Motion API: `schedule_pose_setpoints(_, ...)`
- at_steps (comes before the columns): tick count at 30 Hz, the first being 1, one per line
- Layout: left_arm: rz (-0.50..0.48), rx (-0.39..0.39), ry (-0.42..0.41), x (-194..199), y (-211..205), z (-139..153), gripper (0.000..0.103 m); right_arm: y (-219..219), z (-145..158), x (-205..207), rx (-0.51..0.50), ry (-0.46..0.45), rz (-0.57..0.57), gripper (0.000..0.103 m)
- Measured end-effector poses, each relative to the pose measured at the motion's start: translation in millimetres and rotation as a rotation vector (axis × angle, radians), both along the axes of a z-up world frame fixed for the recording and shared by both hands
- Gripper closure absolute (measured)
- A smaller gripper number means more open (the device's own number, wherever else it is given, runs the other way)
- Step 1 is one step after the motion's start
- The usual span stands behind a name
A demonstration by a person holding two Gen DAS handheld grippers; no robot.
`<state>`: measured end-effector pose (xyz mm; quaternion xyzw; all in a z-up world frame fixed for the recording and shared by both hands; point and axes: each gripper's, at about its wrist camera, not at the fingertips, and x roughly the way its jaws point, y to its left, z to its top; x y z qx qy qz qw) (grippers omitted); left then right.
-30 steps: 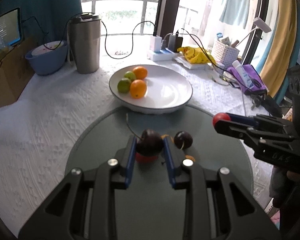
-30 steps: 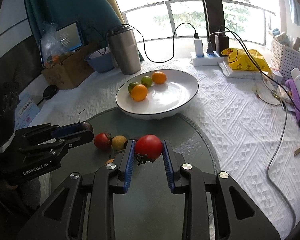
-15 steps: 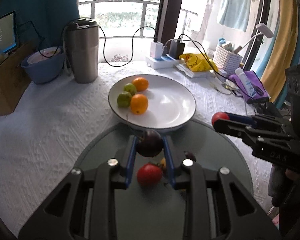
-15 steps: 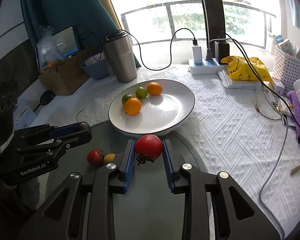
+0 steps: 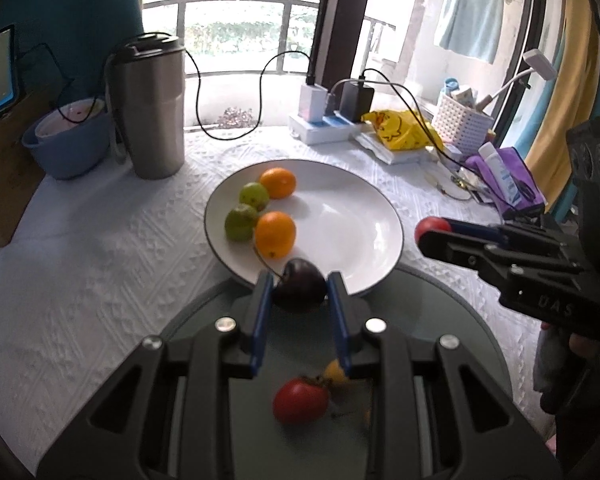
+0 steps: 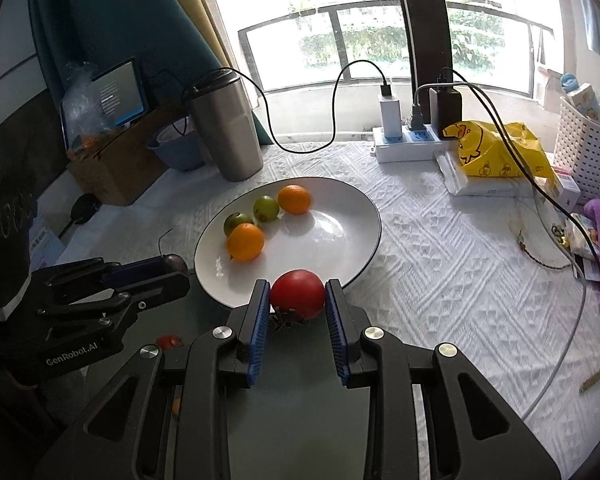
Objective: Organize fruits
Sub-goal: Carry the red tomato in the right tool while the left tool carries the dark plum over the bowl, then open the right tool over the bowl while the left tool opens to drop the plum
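Tabletop: tongs (image 6: 298,300) pinch tomato (image 6: 297,294) over plate (image 6: 364,204).

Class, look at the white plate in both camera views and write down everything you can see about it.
The white plate is round, wide and shallow, glossy like glazed ceramic, with a thin dark line around its rim. It sits flat on the white textured tablecloth, its near edge overlapping the dark round mat. Inside, towards its left side, lie two oranges and two green fruits, clustered together; the rest is bare and shows reflections.
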<state>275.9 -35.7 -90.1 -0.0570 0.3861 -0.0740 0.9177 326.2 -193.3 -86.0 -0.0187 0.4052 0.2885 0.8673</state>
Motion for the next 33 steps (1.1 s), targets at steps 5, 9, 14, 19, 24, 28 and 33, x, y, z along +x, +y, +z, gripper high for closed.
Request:
schedule_pose_setpoints(5,-0.005,-0.006,0.007,12.4,-1.0,-4.9,0.075,1.3,-4.1,12.0,0.001,0.006,0.001,0.073)
schedule_pose_setpoints(9,-0.008,-0.007,0.016,23.6,-2.5,-9.6,0.075,3.5,-8.1,23.3,0.004,0.012,0.005,0.073)
schedule_pose_setpoints(14,-0.011,-0.013,0.027,35.4,-2.6,-14.8,0.075,7.9,-15.3,37.9,0.011,0.025,0.011,0.073)
schedule_pose_setpoints(19,-0.014,-0.015,0.043,47.3,-2.2,-21.4,0.075,9.8,-24.1,47.7,0.014,0.041,0.013,0.073)
schedule_pose_setpoints(24,-0.020,0.003,0.026,52.9,-4.7,-20.7,0.074,10.2,-33.8,54.4,0.018,0.064,0.014,0.073)
schedule_pose_setpoints(28,-0.021,0.012,0.019,55.8,-5.9,-20.1,0.074,11.5,-37.3,57.3,0.021,0.070,0.015,0.073)
schedule_pose_setpoints(33,-0.025,0.011,0.018,57.1,-7.2,-19.9,0.073,11.8,-37.5,59.8,0.022,0.072,0.010,0.073)
